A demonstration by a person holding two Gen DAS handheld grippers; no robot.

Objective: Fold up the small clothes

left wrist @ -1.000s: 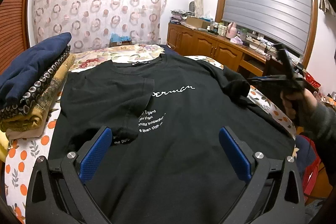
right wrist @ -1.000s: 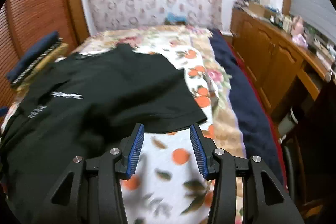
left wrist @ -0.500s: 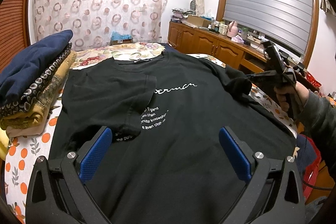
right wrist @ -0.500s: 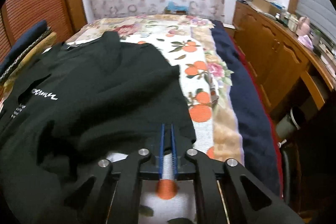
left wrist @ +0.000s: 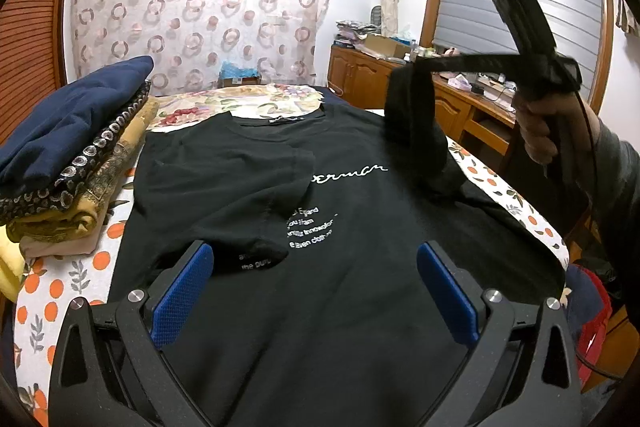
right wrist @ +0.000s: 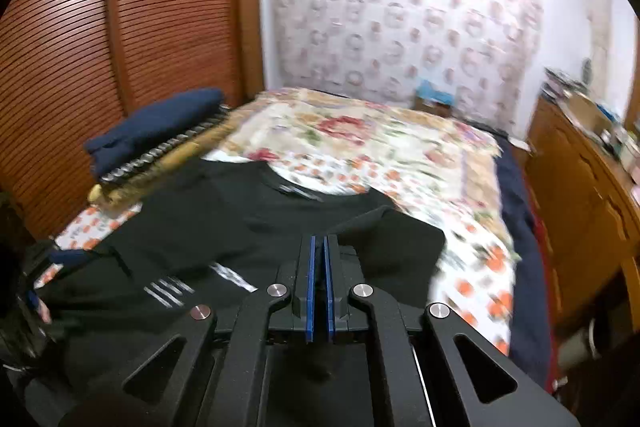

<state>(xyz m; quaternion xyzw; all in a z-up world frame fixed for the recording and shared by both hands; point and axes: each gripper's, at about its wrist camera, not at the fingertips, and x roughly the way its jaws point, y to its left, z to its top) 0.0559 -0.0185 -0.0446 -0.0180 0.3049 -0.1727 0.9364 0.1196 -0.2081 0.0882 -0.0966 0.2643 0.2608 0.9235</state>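
While spread face-up on the orange-and-leaf printed bedspread (left wrist: 52,291), the black cotton T-shirt with white lettering (left wrist: 320,267) has one sleeve folded inward over its chest. Other sleeve: lifted clear, pinched between the closed blue pads of the right gripper (right wrist: 319,283), held in the person's hand (left wrist: 540,131). Left gripper (left wrist: 316,291): jaws spread wide, empty, hovering above the hem. Stack of folded navy and patterned clothes (left wrist: 68,151): beside the shirt. Wooden cabinet (left wrist: 400,95): along the wall.

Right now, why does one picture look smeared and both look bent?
Right wrist view: motion blur smears the floral bedspread and black printed T-shirt. Left wrist view: mostly sharp, only the right gripper blurs. Both: fisheye lens curves edges, dark corners.
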